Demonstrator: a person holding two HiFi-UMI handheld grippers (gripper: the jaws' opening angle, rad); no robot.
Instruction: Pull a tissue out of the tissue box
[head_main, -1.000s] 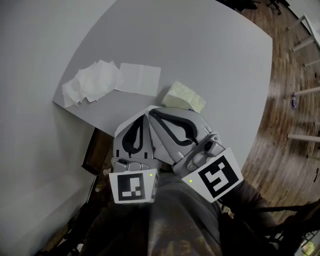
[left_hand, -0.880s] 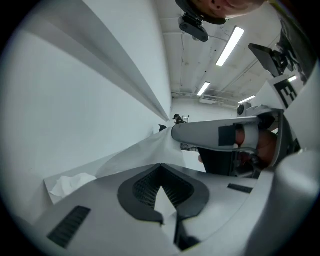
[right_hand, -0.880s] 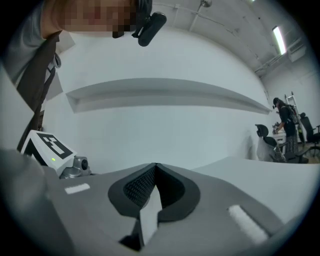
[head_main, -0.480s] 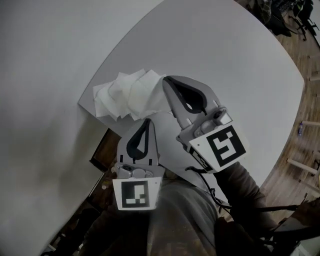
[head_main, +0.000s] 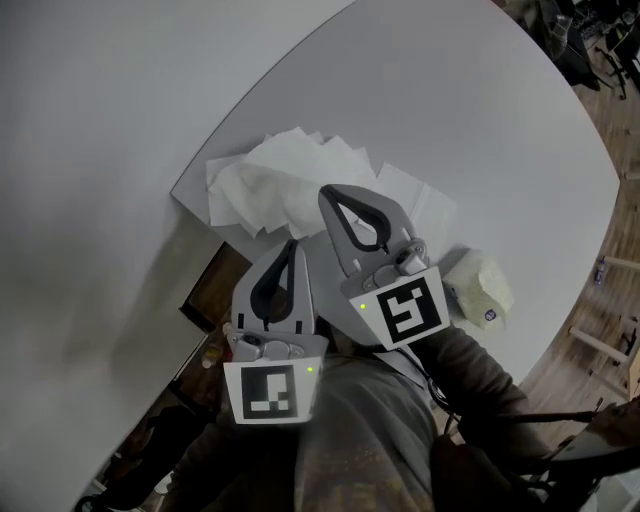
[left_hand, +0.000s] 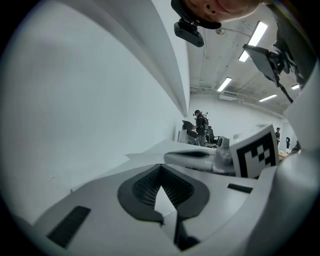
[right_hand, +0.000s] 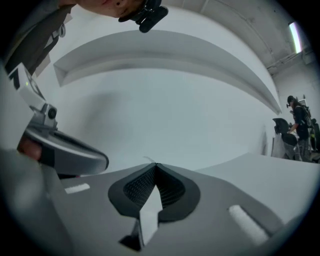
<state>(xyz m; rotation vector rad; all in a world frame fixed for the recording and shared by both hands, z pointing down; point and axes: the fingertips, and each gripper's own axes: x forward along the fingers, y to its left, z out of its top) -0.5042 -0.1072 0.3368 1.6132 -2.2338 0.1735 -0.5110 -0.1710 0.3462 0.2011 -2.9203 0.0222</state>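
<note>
A pale soft tissue pack (head_main: 478, 283) lies on the grey table (head_main: 450, 90), to the right of my right gripper's marker cube. A pile of loose white tissues (head_main: 265, 180) sits by the table's left corner, with one flat tissue (head_main: 415, 200) beside it. My right gripper (head_main: 328, 192) is shut, its tip over the near edge of the pile, nothing between the jaws. Held lower and nearer my body, off the table edge, my left gripper (head_main: 291, 243) is shut too. Each gripper view shows its own jaws (left_hand: 160, 165) (right_hand: 156, 164) pressed together, pointing at a blank wall.
The table's left corner (head_main: 180, 190) juts out just beyond the left gripper. A dark wooden object (head_main: 205, 295) stands below the table edge. Wooden floor (head_main: 610, 290) shows at the right, chairs (head_main: 590, 40) at the far top right. A person (right_hand: 300, 125) stands far off.
The head view has shifted. My right gripper has drawn back slightly from over the tissue pile, and the tissue pack shows again at its right. The left gripper has stayed low and shut.
</note>
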